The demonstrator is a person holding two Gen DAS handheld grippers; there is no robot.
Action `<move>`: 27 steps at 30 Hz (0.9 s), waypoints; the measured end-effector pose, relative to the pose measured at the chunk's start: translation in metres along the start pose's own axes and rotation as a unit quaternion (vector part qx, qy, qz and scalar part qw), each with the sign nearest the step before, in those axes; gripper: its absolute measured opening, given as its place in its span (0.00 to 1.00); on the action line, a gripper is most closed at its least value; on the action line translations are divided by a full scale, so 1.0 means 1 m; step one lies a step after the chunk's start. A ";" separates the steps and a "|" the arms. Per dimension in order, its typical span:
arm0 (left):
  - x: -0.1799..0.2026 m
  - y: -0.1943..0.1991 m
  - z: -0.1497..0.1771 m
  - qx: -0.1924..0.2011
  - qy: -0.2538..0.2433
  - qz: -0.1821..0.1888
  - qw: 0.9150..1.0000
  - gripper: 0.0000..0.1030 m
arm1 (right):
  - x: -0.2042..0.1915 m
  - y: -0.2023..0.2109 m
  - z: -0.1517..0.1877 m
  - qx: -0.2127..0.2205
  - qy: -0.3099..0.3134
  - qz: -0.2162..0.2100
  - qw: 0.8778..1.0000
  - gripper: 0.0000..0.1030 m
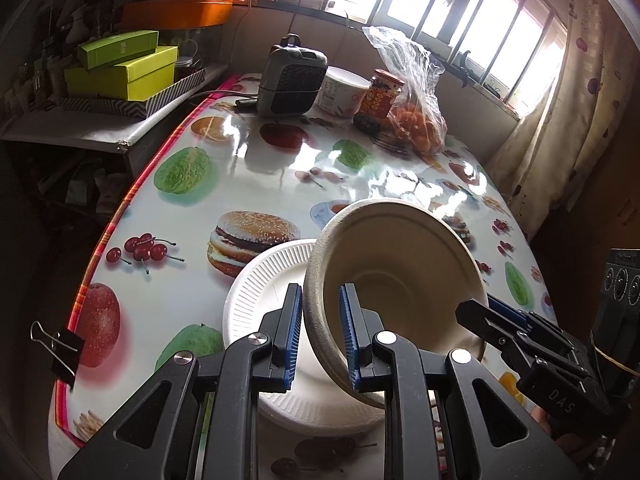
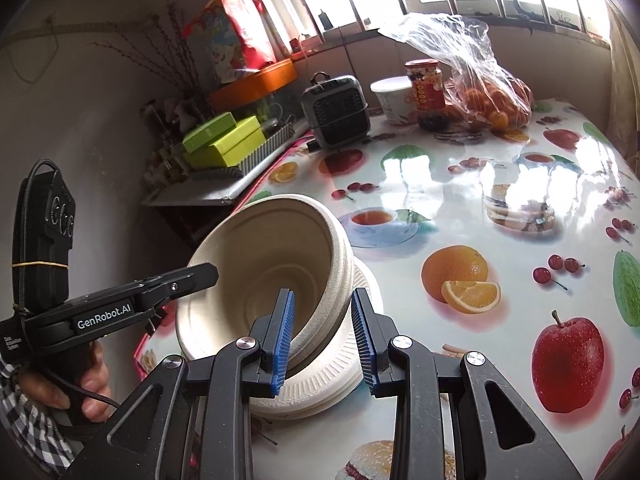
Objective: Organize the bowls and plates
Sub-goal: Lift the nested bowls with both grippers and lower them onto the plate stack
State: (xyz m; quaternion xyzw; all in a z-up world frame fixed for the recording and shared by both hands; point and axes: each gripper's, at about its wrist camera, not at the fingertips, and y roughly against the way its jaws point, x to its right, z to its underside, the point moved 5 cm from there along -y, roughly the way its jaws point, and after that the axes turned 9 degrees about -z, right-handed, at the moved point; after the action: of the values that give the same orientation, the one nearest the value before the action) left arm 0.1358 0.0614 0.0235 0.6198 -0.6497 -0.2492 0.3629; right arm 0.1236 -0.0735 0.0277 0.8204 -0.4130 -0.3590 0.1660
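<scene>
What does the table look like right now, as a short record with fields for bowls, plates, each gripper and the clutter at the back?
bowls: stack of bowls, tilted, held over the plates
plates: white plate stack on the fruit-print table
left gripper: fingers clamped on the bowls' rim
right gripper: fingers clamped on the opposite rim
back: heater, red jar, bag of oranges

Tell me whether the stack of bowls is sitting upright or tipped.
Tipped. The stack of bowls leans with its opening facing the cameras, held by its rim between the left gripper and right gripper, above the white plates.
</scene>
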 end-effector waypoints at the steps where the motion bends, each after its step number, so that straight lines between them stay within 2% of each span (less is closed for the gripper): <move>1: -0.001 0.000 0.000 0.000 0.001 -0.001 1.000 0.20 | -0.001 -0.001 0.000 -0.001 0.001 0.000 1.000 0.28; 27: -0.023 -0.020 0.000 -0.023 0.018 -0.008 1.000 0.20 | -0.001 -0.033 0.000 -0.031 -0.004 -0.003 0.999 0.28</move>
State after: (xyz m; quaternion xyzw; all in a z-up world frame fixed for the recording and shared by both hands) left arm 0.1475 0.0821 0.0036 0.6212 -0.6322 -0.2557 0.3861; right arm 0.1414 -0.0524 0.0095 0.8144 -0.3998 -0.3758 0.1887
